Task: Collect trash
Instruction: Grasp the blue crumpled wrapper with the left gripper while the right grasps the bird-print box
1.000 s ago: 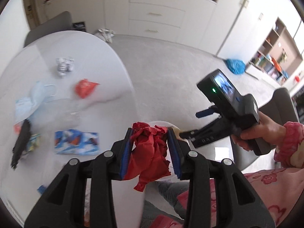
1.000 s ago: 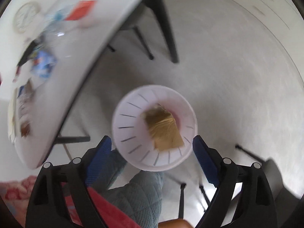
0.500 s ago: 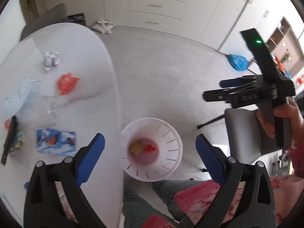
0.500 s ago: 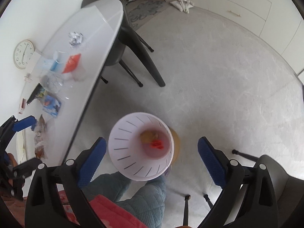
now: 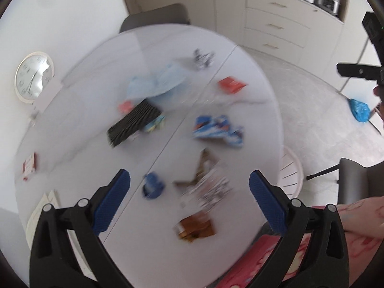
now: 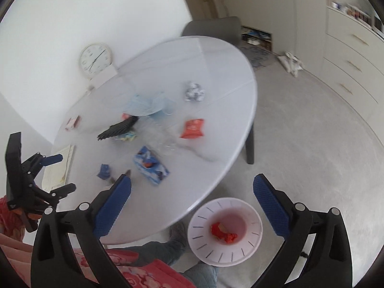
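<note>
In the left wrist view, the left gripper (image 5: 189,184) hangs over the white surface (image 5: 79,110) with its jaws opening wide and nothing between them. Below it lie a blue scrap (image 5: 153,186), a crumpled printed wrapper (image 5: 211,189) and a gold wrapper (image 5: 195,228). In the right wrist view, the right gripper (image 6: 192,195) also has jaws opening wide, and they are empty. Under its right finger, the white bin (image 6: 225,231) stands on the floor just beside the surface edge, with red trash (image 6: 223,232) inside.
</note>
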Motion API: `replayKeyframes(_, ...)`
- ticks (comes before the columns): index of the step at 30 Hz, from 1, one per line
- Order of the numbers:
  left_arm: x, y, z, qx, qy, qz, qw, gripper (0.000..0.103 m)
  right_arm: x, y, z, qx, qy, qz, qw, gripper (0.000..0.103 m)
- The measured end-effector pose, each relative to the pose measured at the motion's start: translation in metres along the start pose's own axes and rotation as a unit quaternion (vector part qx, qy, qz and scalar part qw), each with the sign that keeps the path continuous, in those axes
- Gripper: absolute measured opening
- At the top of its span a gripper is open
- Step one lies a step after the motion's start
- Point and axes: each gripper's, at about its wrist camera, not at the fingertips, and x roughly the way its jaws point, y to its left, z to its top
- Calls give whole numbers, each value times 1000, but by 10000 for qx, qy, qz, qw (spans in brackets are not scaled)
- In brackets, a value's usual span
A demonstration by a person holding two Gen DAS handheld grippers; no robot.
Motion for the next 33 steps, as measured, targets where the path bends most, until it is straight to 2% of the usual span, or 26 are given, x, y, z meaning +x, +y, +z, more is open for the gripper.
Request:
replayKeyframes(4, 38, 35, -17, -451, 237, -45, 9987, 95, 30, 37, 11, -282, 229, 159, 9992, 101)
replayKeyframes(7, 69, 50, -24, -626, 378, -102, 9973, 89, 49, 58, 13, -319, 415, 202, 9984, 101)
replayKeyframes(9, 90, 61, -26, -733, 519, -163, 9958, 79, 57, 68, 13, -302, 503, 199, 9981, 101)
replayKeyframes(14, 130, 70, -28, -769, 761, -394, 9933, 62, 78, 81, 7, -192, 748, 128, 9969, 101)
replayKeyframes(16, 139, 69, -30, -710, 828, -444, 9930, 52, 89, 84, 4, -145, 833, 93, 9964, 101)
replayKeyframes(17, 143, 69, -31, -691, 875, -480, 9926, 43, 95, 86, 2, -136, 868, 95, 9961, 101)
replayKeyframes(18, 145, 68, -33, -695, 903, -516, 9922, 35, 101, 87, 1, -137, 896, 97, 9958, 101)
replayKeyframes(21, 146, 73, -36, -789, 886, -629, 9909, 26, 127, 91, -4, -252, 1040, 108, 9942, 101)
replayKeyframes(25, 137, 81, -38, -954, 831, -663, 9897, 24, 171, 106, -9, -1028, 1200, -26, 9874, 98)
replayKeyframes(28, 119, 89, -37, -1036, 684, -598, 9905, 24, 205, 115, -13, -1645, 1456, -178, 9754, 90)
replayKeyframes(31, 94, 98, -41, -1160, 495, -522, 9906, 24, 225, 118, -13, -1992, 1534, -300, 9674, 82)
replayKeyframes(32, 87, 101, -42, -1204, 436, -493, 9905, 24, 227, 118, -11, -2045, 1535, -275, 9663, 77)
replayKeyframes(33, 81, 103, -42, -1239, 392, -467, 9904, 24, 230, 119, -9, -2091, 1541, -248, 9653, 67)
